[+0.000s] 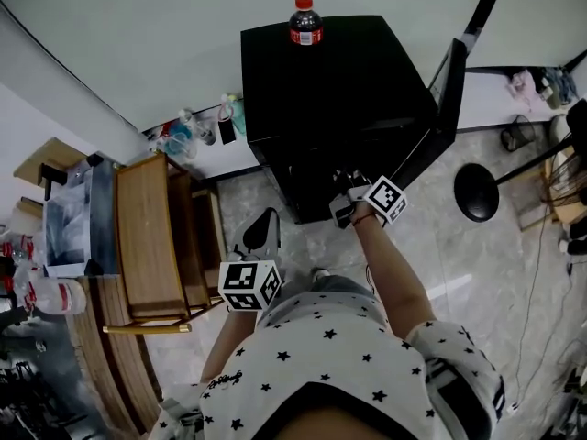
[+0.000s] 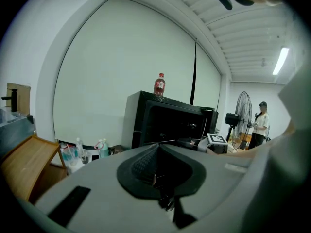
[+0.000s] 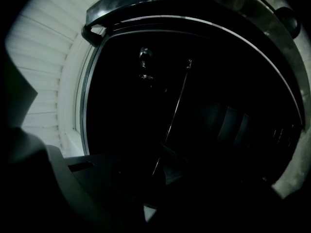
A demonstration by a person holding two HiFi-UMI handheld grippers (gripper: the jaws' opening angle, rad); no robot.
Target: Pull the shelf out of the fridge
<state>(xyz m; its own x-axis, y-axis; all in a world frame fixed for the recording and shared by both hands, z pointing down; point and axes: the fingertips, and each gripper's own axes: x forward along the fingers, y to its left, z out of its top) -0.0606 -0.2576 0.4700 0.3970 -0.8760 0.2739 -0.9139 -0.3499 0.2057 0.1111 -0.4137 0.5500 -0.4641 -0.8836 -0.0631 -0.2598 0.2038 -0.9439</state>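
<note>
The black fridge (image 1: 339,81) is seen standing on the floor rather than on any tabletop, so places are given by its own edges. Its door (image 1: 440,108) is swung open at the right, and a cola bottle (image 1: 304,21) is seen at the back edge of its top.

The shelf (image 3: 177,101) lies inside the dark opening and is shown only as a thin pale wire. That wire is judged to be its front edge, with its long axis running across the opening from side to side.

The right claw (image 1: 347,186) is reached into the front of the opening, well ahead of the body. In the right gripper view the right claw (image 3: 163,169) is drawn narrow, and the wire is seen running straight into the seam between the pads. It appears to be clamped on the wire, though only one pad is faintly lit in the darkness.

The left claw (image 1: 266,220) is held back near the body, well apart from the fridge. In the left gripper view it (image 2: 158,166) is seen pressed together on nothing.

The right claw is therefore the nearer one. The coming move is judged to be a straight draw toward the person, square to the wire's length, so that the shelf is not skewed in its side rails.
</note>
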